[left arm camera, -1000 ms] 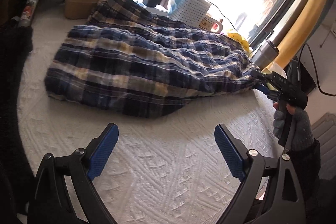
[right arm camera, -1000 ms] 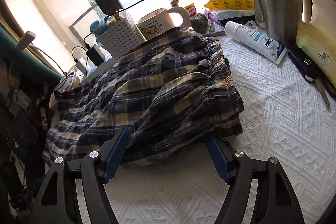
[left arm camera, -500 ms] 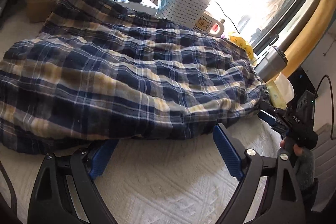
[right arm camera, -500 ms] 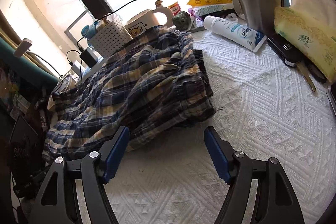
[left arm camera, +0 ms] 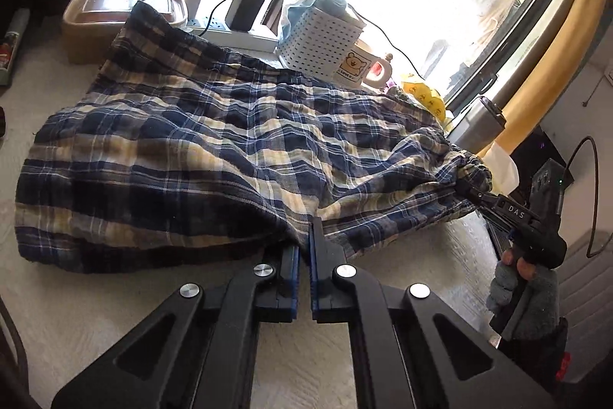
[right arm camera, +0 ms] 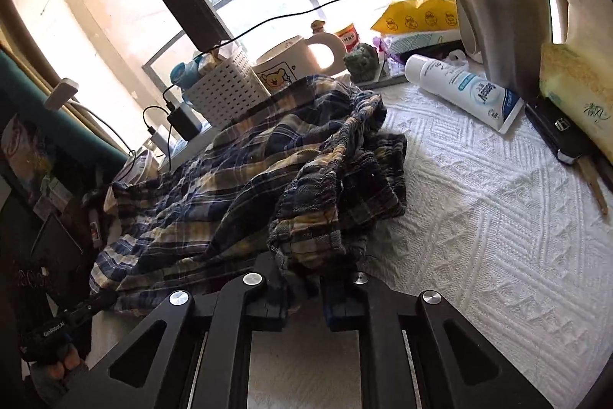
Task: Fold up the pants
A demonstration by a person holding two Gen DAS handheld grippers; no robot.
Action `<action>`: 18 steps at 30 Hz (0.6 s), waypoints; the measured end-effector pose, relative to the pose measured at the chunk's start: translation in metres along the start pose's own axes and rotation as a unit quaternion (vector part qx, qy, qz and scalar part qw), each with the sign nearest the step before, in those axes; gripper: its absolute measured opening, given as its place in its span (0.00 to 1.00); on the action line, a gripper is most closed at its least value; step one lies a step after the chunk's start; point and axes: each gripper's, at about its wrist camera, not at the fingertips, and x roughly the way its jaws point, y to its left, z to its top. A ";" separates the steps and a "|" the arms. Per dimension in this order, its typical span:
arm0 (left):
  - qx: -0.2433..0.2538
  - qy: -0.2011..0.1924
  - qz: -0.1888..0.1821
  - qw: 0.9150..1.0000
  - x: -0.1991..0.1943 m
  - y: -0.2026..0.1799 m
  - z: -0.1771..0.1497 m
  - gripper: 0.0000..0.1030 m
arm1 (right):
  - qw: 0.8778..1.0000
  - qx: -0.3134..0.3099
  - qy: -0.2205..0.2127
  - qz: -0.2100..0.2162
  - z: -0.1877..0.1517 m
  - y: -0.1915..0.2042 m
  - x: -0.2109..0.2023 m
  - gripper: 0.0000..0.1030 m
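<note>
Plaid pants (left arm camera: 237,156) are lying spread out on the white bumpy cloth (right arm camera: 479,217), blue and yellow squares all over them. I am pinching their near edge with my left tongs (left arm camera: 304,244), and the two blue pads are squeezing together with cloth between them. I am pinching the bunched waistband end with my right tongs (right arm camera: 306,278) too, and the fabric is humping up over the tips. My right hand (left arm camera: 525,290) in a grey glove is showing at the side. Behind the pants a white basket (left arm camera: 318,45) and a bear mug (right arm camera: 295,64) are sitting by the window. Off to the right a white tube (right arm camera: 463,91) is lying on its side, well apart from the pants
</note>
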 end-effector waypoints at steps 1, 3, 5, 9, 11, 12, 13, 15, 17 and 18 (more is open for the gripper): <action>0.001 0.002 -0.002 1.000 -0.004 -0.002 -0.002 0.02 | 1.000 -0.013 -0.002 -0.004 -0.001 0.005 -0.009 0.11; 0.006 0.003 -0.006 1.000 -0.015 -0.009 -0.010 0.02 | 0.999 -0.039 -0.004 -0.014 -0.004 0.014 -0.029 0.11; 0.010 0.015 -0.017 1.000 -0.026 -0.018 -0.020 0.02 | 0.998 -0.058 -0.003 -0.022 -0.010 0.019 -0.049 0.11; 0.026 0.048 -0.044 0.998 -0.042 -0.043 -0.047 0.03 | 0.996 -0.074 -0.003 -0.045 -0.027 0.017 -0.093 0.11; 0.043 0.085 -0.054 0.994 -0.041 -0.054 -0.064 0.04 | 0.996 -0.074 0.000 -0.059 -0.036 0.008 -0.108 0.11; 0.049 0.104 -0.062 0.991 -0.040 -0.057 -0.072 0.04 | 0.995 -0.070 0.003 -0.068 -0.041 0.000 -0.111 0.11; 0.054 0.113 -0.058 0.990 -0.041 -0.057 -0.078 0.04 | 0.995 -0.065 0.007 -0.079 -0.045 -0.010 -0.111 0.11; 0.057 0.125 -0.041 0.990 -0.045 -0.048 -0.086 0.04 | 0.994 -0.051 0.013 -0.100 -0.048 -0.034 -0.106 0.11; 0.053 0.120 -0.009 0.991 -0.053 -0.031 -0.085 0.04 | 0.994 -0.036 0.021 -0.105 -0.048 -0.053 -0.098 0.11; 0.052 0.114 0.005 0.992 -0.057 -0.022 -0.083 0.04 | 0.993 -0.040 0.021 -0.111 -0.047 -0.058 -0.094 0.11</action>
